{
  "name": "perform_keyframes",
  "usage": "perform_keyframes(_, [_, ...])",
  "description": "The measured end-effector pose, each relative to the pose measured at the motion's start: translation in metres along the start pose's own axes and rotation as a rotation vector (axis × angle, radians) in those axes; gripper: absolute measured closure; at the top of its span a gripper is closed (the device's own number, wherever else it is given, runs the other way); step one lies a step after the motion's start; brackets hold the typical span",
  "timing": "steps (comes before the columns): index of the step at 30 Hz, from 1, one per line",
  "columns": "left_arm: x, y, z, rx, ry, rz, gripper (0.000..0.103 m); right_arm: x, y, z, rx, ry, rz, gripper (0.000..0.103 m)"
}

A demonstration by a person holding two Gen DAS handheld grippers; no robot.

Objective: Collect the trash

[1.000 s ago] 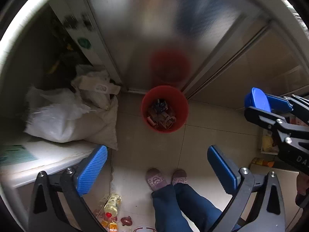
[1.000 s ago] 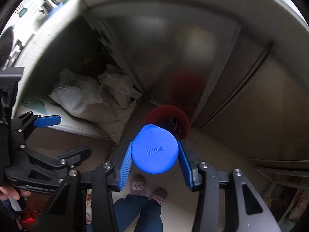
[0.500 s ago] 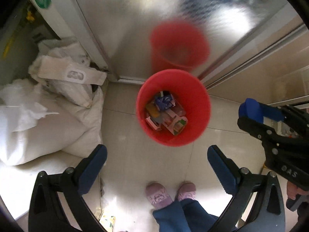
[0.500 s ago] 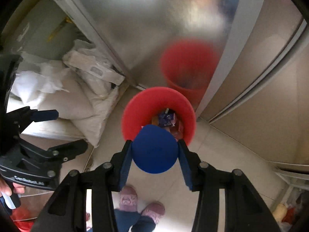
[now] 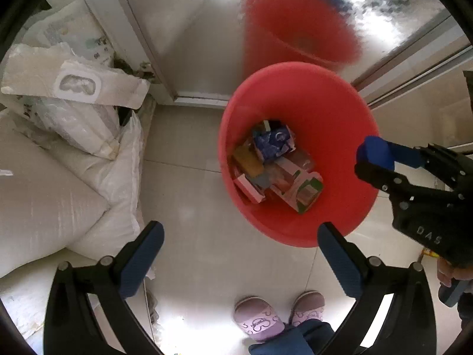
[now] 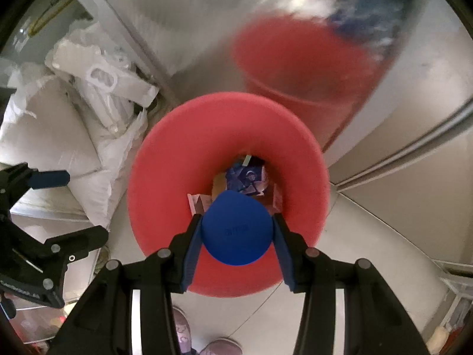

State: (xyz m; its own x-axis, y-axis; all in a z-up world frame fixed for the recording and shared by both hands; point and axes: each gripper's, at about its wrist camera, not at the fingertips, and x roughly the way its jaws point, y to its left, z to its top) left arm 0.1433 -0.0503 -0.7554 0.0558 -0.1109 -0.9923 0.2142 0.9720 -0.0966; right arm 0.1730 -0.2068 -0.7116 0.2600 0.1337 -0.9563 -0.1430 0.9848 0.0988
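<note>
Left wrist view: the left gripper (image 5: 241, 261) stands wide open and empty over pale floor tiles (image 5: 192, 201), just beside a round red plastic bin (image 5: 298, 91) holding cartons.

Right wrist view: the right gripper (image 6: 236, 236) clamps a round blue plastic object (image 6: 236, 232) directly above the bin's mouth.

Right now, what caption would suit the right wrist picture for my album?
Right gripper holds a round blue object above a red bin already containing packaging.
</note>
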Motion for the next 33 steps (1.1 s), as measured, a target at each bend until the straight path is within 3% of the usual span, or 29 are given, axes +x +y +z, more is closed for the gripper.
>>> perform_keyframes(3, [0.001, 0.002, -0.001, 0.003, -0.002, 0.001, 0.0, 0.01, 0.0, 0.001, -0.004, 0.014, 0.015, 0.059])
perform_keyframes(4, [0.001, 0.002, 0.0, 0.004, -0.006, 0.001, 0.0, 0.011, 0.001, 0.001, -0.014, 0.023, 0.02, 0.055])
perform_keyframes(5, [-0.003, 0.002, -0.001, 0.007, -0.012, 0.003, 0.0, 0.01, 0.002, 0.002, -0.022, 0.023, 0.02, 0.039])
perform_keyframes(8, [-0.018, 0.003, -0.005, 0.021, -0.033, 0.002, 0.0, -0.006, 0.006, 0.002, -0.033, -0.038, 0.01, 0.013])
perform_keyframes(14, [-0.09, -0.002, -0.016, 0.006, -0.088, 0.008, 0.0, -0.065, 0.02, 0.001, -0.065, -0.055, -0.006, 0.008])
perform_keyframes(21, [-0.23, -0.015, -0.024, -0.028, -0.182, 0.014, 0.0, -0.21, 0.037, 0.002, -0.088, -0.183, -0.056, 0.005])
perform_keyframes(27, [-0.373, -0.038, -0.038, -0.057, -0.308, 0.003, 0.0, -0.364, 0.046, 0.002, -0.063, -0.339, -0.092, 0.004])
perform_keyframes(33, [-0.504, -0.07, -0.069, -0.057, -0.42, 0.059, 0.0, -0.511, 0.057, -0.006, -0.012, -0.407, -0.107, 0.001])
